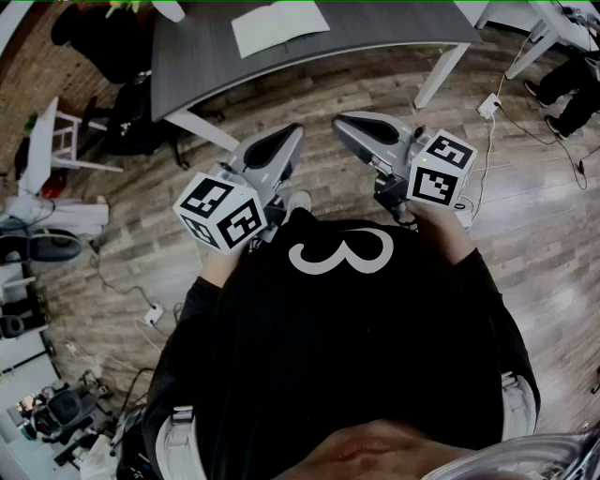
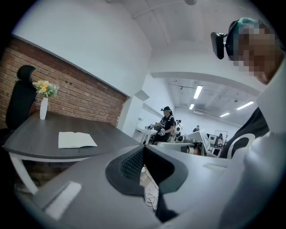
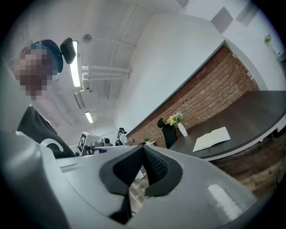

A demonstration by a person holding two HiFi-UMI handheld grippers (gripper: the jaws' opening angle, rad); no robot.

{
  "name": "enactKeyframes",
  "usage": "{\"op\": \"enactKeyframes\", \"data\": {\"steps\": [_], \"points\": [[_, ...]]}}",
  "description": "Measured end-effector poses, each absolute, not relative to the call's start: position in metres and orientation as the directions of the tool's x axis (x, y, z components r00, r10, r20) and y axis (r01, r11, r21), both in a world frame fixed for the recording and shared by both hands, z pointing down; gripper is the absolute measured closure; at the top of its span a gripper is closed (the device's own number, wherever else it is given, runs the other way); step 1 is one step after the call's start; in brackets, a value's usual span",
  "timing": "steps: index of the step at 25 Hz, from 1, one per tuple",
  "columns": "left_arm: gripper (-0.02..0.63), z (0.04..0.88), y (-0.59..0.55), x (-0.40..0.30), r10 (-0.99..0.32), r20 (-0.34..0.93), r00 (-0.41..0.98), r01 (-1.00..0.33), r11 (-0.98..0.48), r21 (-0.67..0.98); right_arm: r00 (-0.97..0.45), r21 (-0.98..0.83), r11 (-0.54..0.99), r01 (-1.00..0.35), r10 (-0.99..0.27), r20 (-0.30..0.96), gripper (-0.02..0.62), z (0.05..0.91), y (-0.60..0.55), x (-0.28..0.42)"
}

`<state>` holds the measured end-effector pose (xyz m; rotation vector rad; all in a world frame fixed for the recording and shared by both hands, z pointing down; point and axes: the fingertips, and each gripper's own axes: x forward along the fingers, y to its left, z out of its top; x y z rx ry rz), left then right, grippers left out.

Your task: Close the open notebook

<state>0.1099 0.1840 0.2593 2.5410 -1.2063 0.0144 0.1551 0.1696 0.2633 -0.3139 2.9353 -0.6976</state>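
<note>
Notebook lies open and flat on the table, white pages up. Nothing rests on it and nothing touches it. It sits toward the middle of the dark tabletop, a little back from the edge nearest you.

On the same table, a white vase with flowers stands upright at the far end, well apart from the notebook. A black chair stands just behind the vase, against the brick wall.

You stand on the wood floor, back from the table. Both grippers are up in front of your chest, short of the table's edge and well apart from the notebook.

Left gripper: jaws together, pads meeting at the tips, nothing between them. Only floor and a loose cable show through the slit below the tips.

Right gripper: jaws fully together, empty as well.

In the head view the two noses angle in toward each other, near but not touching, with the marker cubes at your wrists. From either gripper view the notebook is off to the side, not in line with the jaws.

Around you: a power strip lies on the floor right of the table's white leg. Another person stands at a bench deep in the room.
</note>
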Motion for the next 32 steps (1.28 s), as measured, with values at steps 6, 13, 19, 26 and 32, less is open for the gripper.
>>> {"op": "enactKeyframes", "data": {"steps": [6, 13, 19, 26, 32], "points": [[0.592, 0.265, 0.183, 0.110, -0.756, 0.150, 0.637, -0.759, -0.582, 0.291, -0.974, -0.463, 0.871, -0.167, -0.219, -0.062, 0.594, 0.268, 0.168, 0.155], [0.592, 0.270, 0.170, 0.095, -0.745, 0.149, 0.650, -0.746, -0.588, 0.312, -0.971, -0.498, 0.850, -0.172, -0.231, -0.058, 0.594, 0.271, 0.154, 0.141], [0.592, 0.279, 0.140, 0.073, -0.740, 0.167, 0.652, -0.741, -0.576, 0.345, -0.965, -0.567, 0.806, -0.170, -0.253, -0.069, 0.594, 0.280, 0.121, 0.126], [0.592, 0.284, 0.077, 0.035, -0.736, 0.188, 0.651, -0.740, -0.558, 0.376, -0.955, -0.612, 0.766, -0.198, -0.292, -0.056, 0.592, 0.289, 0.058, 0.095], [0.594, 0.293, 0.018, -0.001, -0.718, 0.189, 0.669, -0.721, -0.567, 0.398, -0.937, -0.648, 0.723, -0.238, -0.347, -0.043, 0.592, 0.298, -0.002, 0.068]]}}
